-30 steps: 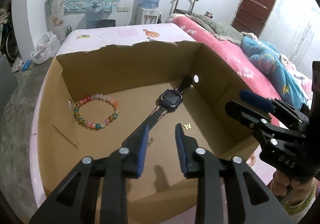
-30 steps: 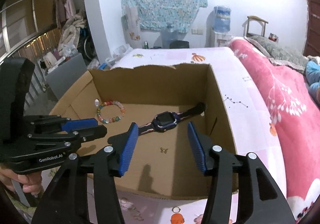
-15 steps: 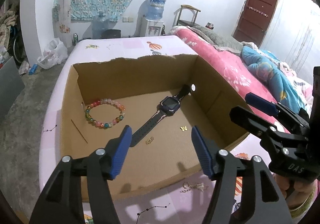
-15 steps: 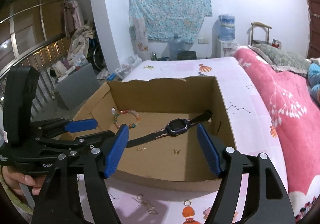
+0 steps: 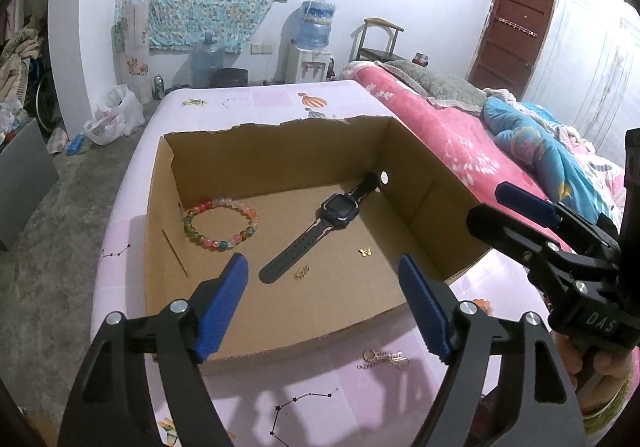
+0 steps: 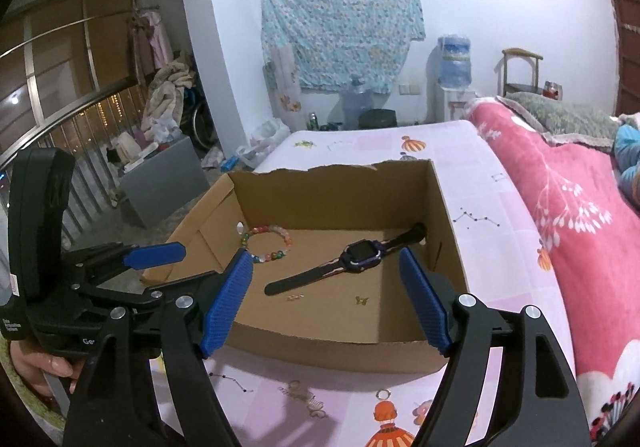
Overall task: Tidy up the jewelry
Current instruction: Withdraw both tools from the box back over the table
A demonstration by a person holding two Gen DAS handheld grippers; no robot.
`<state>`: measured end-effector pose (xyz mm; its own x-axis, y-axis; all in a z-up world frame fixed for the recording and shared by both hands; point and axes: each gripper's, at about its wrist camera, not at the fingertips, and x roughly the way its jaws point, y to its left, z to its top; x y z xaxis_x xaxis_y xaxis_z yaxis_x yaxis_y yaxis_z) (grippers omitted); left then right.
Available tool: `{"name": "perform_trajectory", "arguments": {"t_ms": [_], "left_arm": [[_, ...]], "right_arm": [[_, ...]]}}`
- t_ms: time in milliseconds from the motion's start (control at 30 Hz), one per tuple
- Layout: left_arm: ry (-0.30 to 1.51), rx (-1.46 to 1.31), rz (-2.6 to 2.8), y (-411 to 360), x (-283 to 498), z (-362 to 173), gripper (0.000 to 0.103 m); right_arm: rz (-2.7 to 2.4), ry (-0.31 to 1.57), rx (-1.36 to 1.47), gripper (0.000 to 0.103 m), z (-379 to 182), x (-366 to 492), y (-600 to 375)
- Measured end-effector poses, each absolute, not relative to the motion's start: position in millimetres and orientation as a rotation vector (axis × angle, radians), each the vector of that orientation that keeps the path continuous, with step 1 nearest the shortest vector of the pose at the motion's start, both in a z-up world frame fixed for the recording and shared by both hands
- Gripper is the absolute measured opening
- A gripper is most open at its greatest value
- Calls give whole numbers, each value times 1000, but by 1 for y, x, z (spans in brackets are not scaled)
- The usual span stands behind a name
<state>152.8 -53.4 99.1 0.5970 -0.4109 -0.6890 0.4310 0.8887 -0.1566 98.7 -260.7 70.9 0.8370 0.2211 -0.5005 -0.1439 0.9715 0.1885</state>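
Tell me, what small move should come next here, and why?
Probably lower the left tool, its jaws opening with nothing between them, toward the loose jewelry on the pink sheet just outside the cardboard box. The bead bracelet, watch and two small gold pieces already lie inside; that cluster does not.

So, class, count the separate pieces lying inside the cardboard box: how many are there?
4. A beaded bracelet lies at the left, a watch diagonally across the middle, a small gold piece by the watch strap's near end, and a gold butterfly at the right. The near wall may hide others.
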Motion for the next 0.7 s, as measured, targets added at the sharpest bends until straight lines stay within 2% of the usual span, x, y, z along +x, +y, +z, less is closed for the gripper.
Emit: {"name": "perform_trajectory", "arguments": {"t_ms": [700], "left_arm": [[792,23,-465,-39,134,98,82]], "right_arm": [[221,484,236,75,77,70,-283]]}}
